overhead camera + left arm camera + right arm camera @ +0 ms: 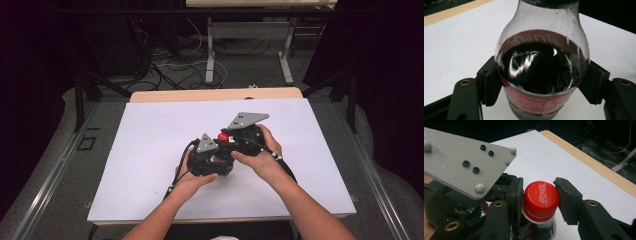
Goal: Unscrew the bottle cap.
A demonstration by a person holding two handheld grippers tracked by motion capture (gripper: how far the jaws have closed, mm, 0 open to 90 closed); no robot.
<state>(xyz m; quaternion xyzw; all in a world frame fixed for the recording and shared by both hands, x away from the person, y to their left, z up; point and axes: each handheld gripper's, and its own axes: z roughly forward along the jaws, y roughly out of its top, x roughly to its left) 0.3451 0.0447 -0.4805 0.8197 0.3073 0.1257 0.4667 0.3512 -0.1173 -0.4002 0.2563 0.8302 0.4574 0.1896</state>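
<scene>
Glossy clear plastic bottle (541, 65) — smooth red cap (541, 197), seemingly plastic.

High cam sits above the person's side, looking forward and down at the table (150, 150). Left gripper cam is right up against the bottle (541, 70) body between its jaws; right gripper cam looks down on the cap (541, 197). All three share that bottle.

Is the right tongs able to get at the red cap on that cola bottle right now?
Probably yes: the right tongs already flank the red cap, nothing between them, while the left tongs hold the bottle body lower down.
</scene>
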